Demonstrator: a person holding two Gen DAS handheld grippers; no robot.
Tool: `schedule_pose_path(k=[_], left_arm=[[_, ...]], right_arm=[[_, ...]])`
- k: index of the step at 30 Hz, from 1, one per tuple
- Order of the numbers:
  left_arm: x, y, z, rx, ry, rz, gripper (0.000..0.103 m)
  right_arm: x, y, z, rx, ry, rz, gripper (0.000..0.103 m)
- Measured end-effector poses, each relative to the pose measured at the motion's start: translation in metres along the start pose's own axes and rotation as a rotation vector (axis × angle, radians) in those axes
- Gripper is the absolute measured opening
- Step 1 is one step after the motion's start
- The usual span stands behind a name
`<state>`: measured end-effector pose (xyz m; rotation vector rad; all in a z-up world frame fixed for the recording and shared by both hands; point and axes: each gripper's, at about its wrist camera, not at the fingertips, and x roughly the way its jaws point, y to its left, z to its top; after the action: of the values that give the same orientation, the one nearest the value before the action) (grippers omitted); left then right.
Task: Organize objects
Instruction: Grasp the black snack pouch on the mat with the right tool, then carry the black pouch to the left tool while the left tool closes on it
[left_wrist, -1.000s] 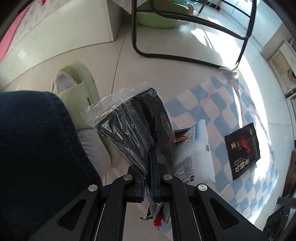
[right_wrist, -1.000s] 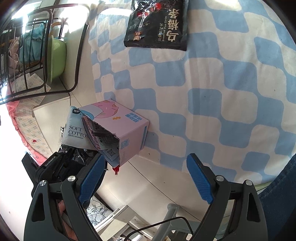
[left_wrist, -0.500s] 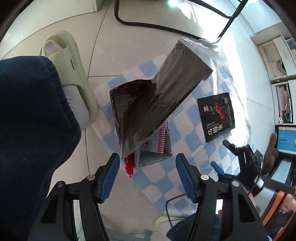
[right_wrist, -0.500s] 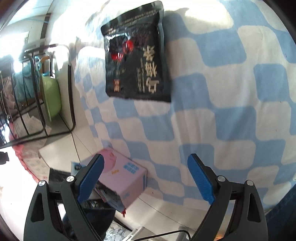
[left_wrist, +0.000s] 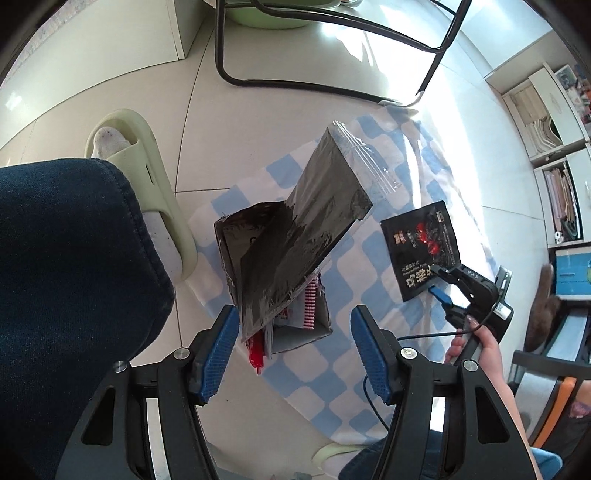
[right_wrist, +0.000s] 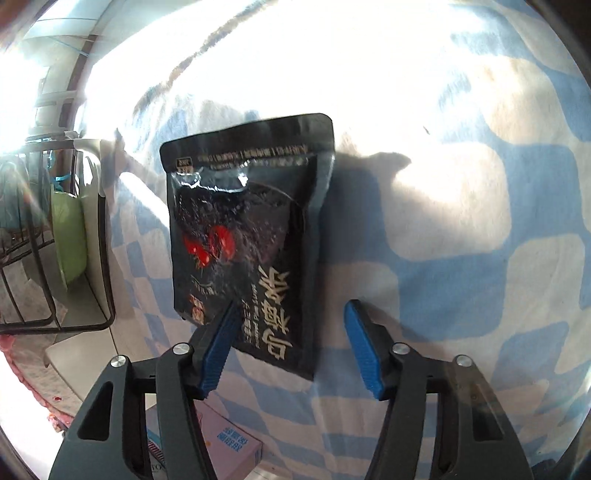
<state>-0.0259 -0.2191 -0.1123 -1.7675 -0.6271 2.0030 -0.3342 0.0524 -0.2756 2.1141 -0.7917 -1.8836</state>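
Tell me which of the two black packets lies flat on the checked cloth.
The printed black pouch with red fruit and gold characters, lying flat between the open right gripper fingers. The plain black bag sticks up out of the box.

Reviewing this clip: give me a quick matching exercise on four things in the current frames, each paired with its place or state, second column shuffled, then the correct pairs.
Things:
1. black snack pouch
2. clear zip bag of dark contents
3. left gripper
4. carton

Places or states:
A. jaws open, holding nothing
B. stands on the checkered cloth with its top open
C. lies flat on the cloth, between the open jaws of the right gripper
D. leans out of the open carton, zip end up

Pairs: 1-C, 2-D, 3-A, 4-B
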Motion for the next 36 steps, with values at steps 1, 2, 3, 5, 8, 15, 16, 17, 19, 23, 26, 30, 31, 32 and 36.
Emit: schedule_pose_path(k=[1, 2, 3, 5, 8, 15, 16, 17, 19, 23, 26, 30, 31, 32, 36], left_arm=[[0.001, 0.002, 0.000, -0.005, 0.005, -0.004, 0.061], [-0.003, 0.002, -0.001, -0.007, 0.010, -0.004, 0.061], [-0.003, 0.003, 0.001, -0.011, 0.014, -0.003, 0.061], [-0.003, 0.005, 0.003, -0.023, 0.019, -0.011, 0.061], [-0.008, 0.003, 0.004, -0.030, 0.001, -0.046, 0.061], [-0.003, -0.026, -0.006, 0.060, 0.021, -0.160, 0.061], [0.002, -0.031, -0.011, 0.069, 0.050, -0.185, 0.061], [0.008, -0.036, -0.017, 0.082, 0.081, -0.208, 0.061], [0.021, -0.046, -0.028, 0.105, 0.135, -0.242, 0.061], [0.055, -0.056, -0.051, 0.102, 0.262, -0.269, 0.061], [0.069, -0.054, -0.059, 0.085, 0.283, -0.226, 0.061], [0.057, -0.051, -0.055, 0.035, 0.252, -0.233, 0.061], [0.050, -0.049, -0.052, 0.033, 0.234, -0.247, 0.061], [0.043, -0.047, -0.048, 0.039, 0.209, -0.254, 0.061], [0.013, -0.043, -0.045, 0.119, 0.094, -0.218, 0.061]], right_arm=[[0.003, 0.003, 0.001, -0.025, 0.005, 0.000, 0.020], [0.006, 0.007, 0.001, -0.051, 0.012, -0.022, 0.014], [0.009, 0.009, -0.001, -0.077, 0.019, -0.053, 0.003], [0.012, 0.012, -0.007, -0.108, 0.028, -0.052, 0.003], [0.000, 0.015, -0.023, -0.122, -0.005, -0.015, 0.002], [-0.042, 0.018, -0.087, -0.087, 0.006, 0.202, 0.002], [-0.047, 0.013, -0.099, -0.064, 0.010, 0.228, 0.002], [-0.052, 0.007, -0.111, -0.036, 0.022, 0.256, 0.002], [-0.056, -0.008, -0.134, 0.046, 0.047, 0.319, 0.002], [-0.057, -0.040, -0.173, 0.228, 0.099, 0.419, 0.001], [-0.059, -0.052, -0.194, 0.286, 0.111, 0.432, 0.001], [-0.047, -0.061, -0.204, 0.273, 0.180, 0.334, 0.006], [-0.041, -0.064, -0.207, 0.292, 0.202, 0.329, 0.010], [-0.033, -0.067, -0.211, 0.308, 0.217, 0.325, 0.014], [-0.001, -0.068, -0.218, 0.369, 0.248, 0.320, 0.059]])
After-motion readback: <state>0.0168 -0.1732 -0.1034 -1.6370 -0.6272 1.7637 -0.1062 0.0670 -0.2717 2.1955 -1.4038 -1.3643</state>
